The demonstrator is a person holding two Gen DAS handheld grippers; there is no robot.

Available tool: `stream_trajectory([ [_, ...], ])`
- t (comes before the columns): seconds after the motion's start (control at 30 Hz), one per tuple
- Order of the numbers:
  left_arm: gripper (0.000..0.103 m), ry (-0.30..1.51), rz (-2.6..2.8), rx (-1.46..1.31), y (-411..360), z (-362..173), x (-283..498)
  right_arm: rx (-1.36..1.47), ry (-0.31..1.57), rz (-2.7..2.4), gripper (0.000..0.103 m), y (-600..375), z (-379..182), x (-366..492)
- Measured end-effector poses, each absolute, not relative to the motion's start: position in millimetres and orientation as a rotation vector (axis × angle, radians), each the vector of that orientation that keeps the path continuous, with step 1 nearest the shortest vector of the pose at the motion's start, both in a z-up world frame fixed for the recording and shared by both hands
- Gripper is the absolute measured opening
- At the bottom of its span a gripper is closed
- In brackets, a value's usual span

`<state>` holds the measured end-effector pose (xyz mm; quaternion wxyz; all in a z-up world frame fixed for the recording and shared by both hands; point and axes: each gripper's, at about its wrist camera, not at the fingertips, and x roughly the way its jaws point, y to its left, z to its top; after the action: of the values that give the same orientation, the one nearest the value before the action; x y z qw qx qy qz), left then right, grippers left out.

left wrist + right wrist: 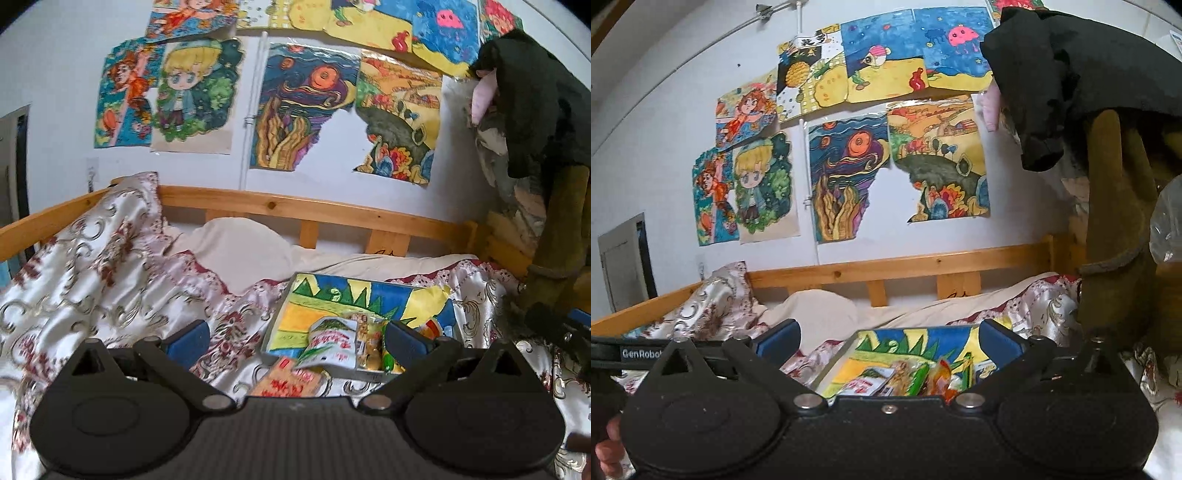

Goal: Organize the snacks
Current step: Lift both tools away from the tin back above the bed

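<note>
Left gripper [297, 341]: jaws spread wide apart, nothing between the pads. Right gripper [889, 341]: jaws likewise wide apart and empty.

The snacks lie on a flat tray [275, 325] lined with a coloured drawing, resting on the patterned bedspread [92, 266]. A white packet [332, 345] with red lettering lies at the tray's near edge, a yellow packet [369, 343] just beside it. An orange packet [286, 380] lies off the tray, on the bedspread, touching its near edge.

From the right wrist camera the tray [831, 369] sits just beyond the gripper — a heap of packets [923, 376] at its near end.
</note>
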<state>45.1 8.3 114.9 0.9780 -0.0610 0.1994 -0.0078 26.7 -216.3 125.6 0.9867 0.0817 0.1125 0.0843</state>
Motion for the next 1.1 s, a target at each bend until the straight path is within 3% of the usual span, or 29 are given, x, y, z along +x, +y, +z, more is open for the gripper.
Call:
stream_trajectory([
  [0.47,0.103,0.427,0.05,-0.128,35,84,-5,0.163,0.334,0.229,0.102,-196,107,-11],
  [1.1,0.103,0.536,0.077,-0.09,42,39,-6,0.136,0.513,0.259,0.102,-176,59,-2],
])
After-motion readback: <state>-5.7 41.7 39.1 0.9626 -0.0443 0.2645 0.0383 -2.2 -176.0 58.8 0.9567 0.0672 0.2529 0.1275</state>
